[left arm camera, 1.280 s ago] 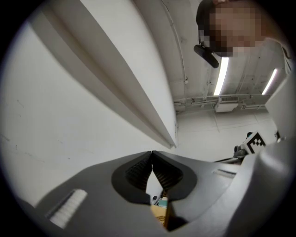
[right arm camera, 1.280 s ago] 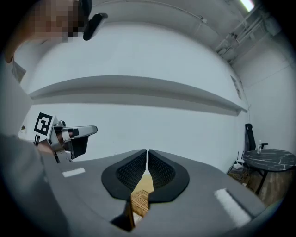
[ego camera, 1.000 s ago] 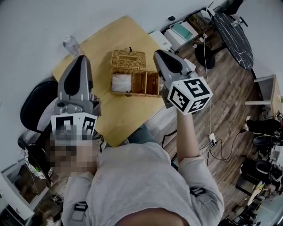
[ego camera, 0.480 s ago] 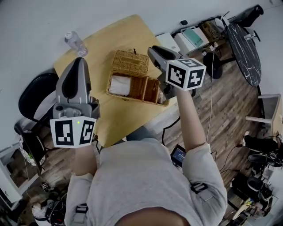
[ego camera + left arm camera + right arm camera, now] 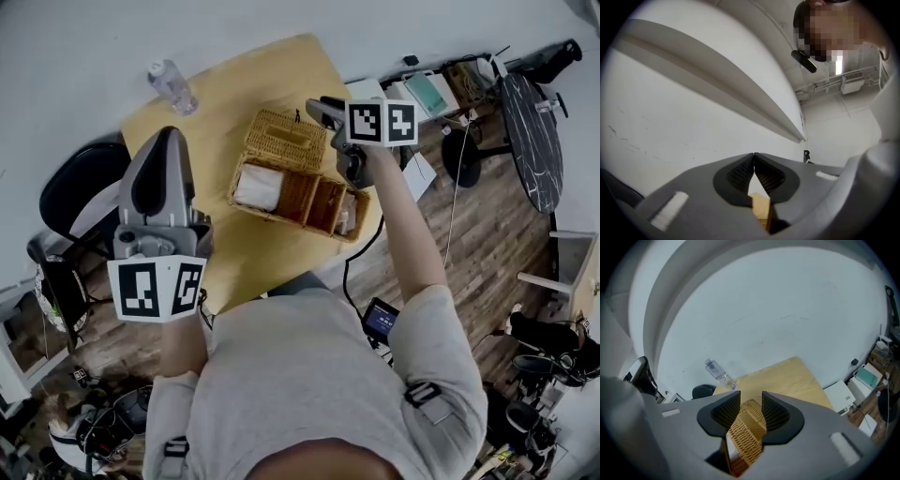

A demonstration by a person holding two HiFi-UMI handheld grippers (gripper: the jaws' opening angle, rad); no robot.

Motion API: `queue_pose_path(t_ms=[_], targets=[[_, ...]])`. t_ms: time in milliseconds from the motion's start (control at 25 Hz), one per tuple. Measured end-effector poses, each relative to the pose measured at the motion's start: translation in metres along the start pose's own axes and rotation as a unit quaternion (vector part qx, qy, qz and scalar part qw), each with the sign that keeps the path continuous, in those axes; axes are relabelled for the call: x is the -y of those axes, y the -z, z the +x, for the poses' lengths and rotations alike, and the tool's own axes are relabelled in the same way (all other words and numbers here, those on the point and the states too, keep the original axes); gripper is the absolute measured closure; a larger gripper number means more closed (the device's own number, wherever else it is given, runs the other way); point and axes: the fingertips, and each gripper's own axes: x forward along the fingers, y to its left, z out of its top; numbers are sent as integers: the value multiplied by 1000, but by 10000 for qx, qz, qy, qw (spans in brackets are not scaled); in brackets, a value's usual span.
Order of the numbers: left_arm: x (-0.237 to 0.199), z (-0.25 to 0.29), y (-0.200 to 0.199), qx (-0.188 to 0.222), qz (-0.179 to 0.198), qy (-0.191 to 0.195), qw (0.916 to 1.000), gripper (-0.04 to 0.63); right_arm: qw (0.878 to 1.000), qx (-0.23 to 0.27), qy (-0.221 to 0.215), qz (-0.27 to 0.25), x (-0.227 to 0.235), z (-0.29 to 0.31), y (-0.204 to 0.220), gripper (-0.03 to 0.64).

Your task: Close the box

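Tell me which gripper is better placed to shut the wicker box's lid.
Right. The right gripper hangs beside the open lid of the wicker box, aimed at it; its jaws have just been opening, nothing gripped. The left gripper is off to the side, jaws together, pointing at the wall.

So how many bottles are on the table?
1. A clear plastic bottle sits near the wooden table's far left corner, apart from the open wicker box.

Rough woven wicker forms the box (image 5: 281, 141); the table (image 5: 239, 94) is smooth, matt pale wood, the bottle (image 5: 172, 86) clear glossy plastic, the left gripper (image 5: 753, 157) and right gripper (image 5: 751, 404) matt grey plastic.
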Motion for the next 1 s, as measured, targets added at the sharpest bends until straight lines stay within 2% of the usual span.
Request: queue_pose_path(t_ms=[200,520,1000], targets=[[-7,3,4,-47,8,-169,9998,537,9979,-482,5,421,25,32,15,494],[-18,9,15,-189,-9,-356,9992,537,9883,-1088,-84,1066,49,69,40,495],[-33,12,26,-333,-68,-496,9982,537,9766,-1756,256,1215,71,100,58,495]])
